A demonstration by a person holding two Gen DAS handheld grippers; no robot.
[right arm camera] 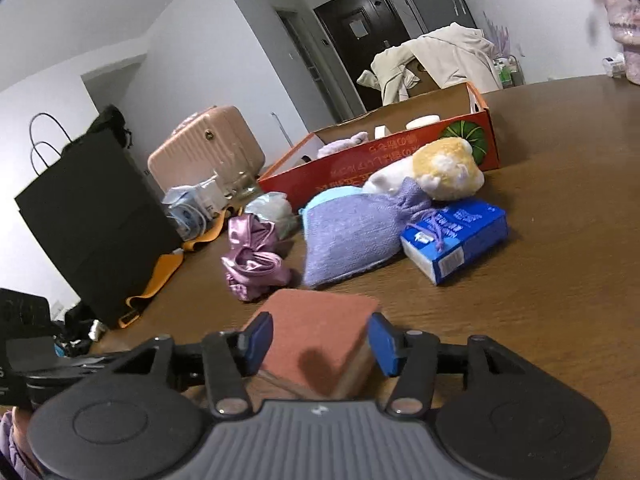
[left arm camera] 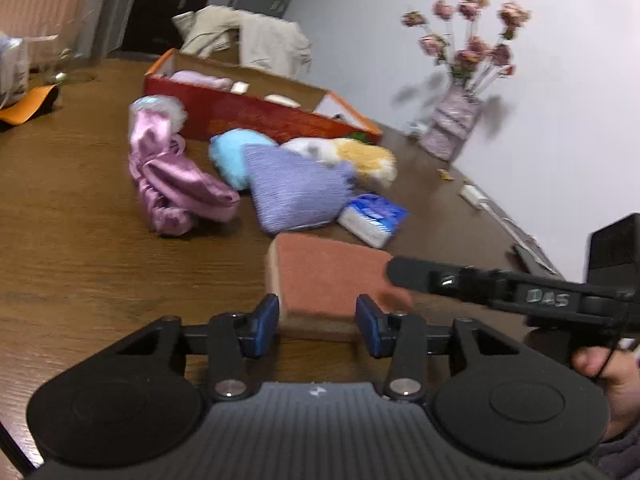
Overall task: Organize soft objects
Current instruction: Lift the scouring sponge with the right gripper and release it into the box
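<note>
wooden table in a grey room, left tool and right tool astride sponge, grip unclear

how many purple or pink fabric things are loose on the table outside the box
2: the shiny pink satin bundle left of the group, the knitted purple pouch beside it. Others could be hidden.

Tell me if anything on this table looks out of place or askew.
The blue tissue pack lies tilted among the soft items, with the lilac knitted pouch's drawstring draped across it. Nothing looks spilled or damaged.
</note>
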